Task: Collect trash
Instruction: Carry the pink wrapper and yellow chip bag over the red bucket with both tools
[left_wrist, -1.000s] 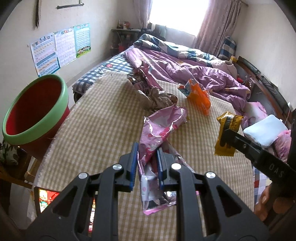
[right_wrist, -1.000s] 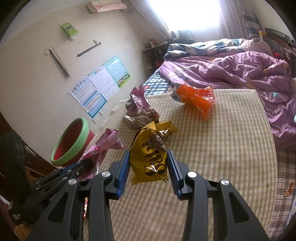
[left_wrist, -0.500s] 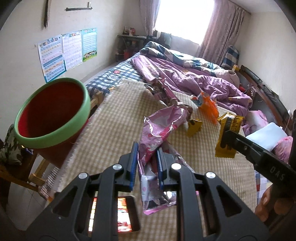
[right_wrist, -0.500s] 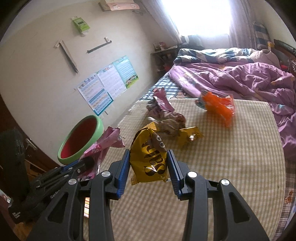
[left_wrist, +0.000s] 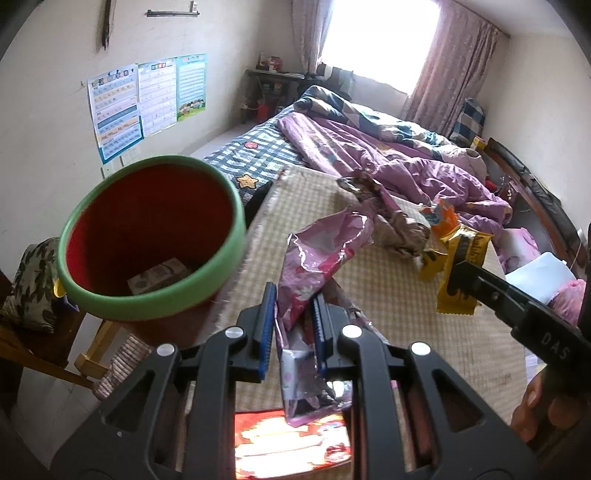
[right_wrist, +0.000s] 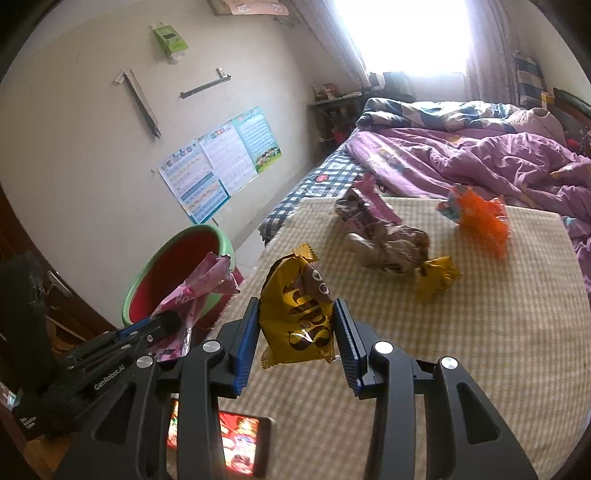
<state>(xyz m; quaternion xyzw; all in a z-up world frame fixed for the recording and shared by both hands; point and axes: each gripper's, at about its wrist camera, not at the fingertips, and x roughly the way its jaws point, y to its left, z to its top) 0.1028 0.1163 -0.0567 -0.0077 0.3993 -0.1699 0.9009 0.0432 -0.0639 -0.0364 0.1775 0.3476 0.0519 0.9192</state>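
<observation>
My left gripper (left_wrist: 293, 314) is shut on a crumpled pink foil wrapper (left_wrist: 317, 254) and holds it above the table's left edge, beside the red bin with a green rim (left_wrist: 151, 236). A small carton lies in the bin. My right gripper (right_wrist: 297, 328) is shut on a yellow snack packet (right_wrist: 299, 310), lifted above the checked tablecloth (right_wrist: 480, 332). The packet (left_wrist: 460, 269) and pink wrapper (right_wrist: 201, 288) each show in the other view. The bin (right_wrist: 177, 269) stands left of the table.
On the table lie a brown-pink crumpled wrapper (right_wrist: 380, 236), a small yellow wrapper (right_wrist: 437, 278) and an orange wrapper (right_wrist: 476, 216). A phone with a lit screen (right_wrist: 229, 439) lies at the near edge. A bed with purple bedding (right_wrist: 480, 155) is behind.
Both grippers have moved left toward the bin with their wrappers still held. The bin now looms larger and closer in both views.
</observation>
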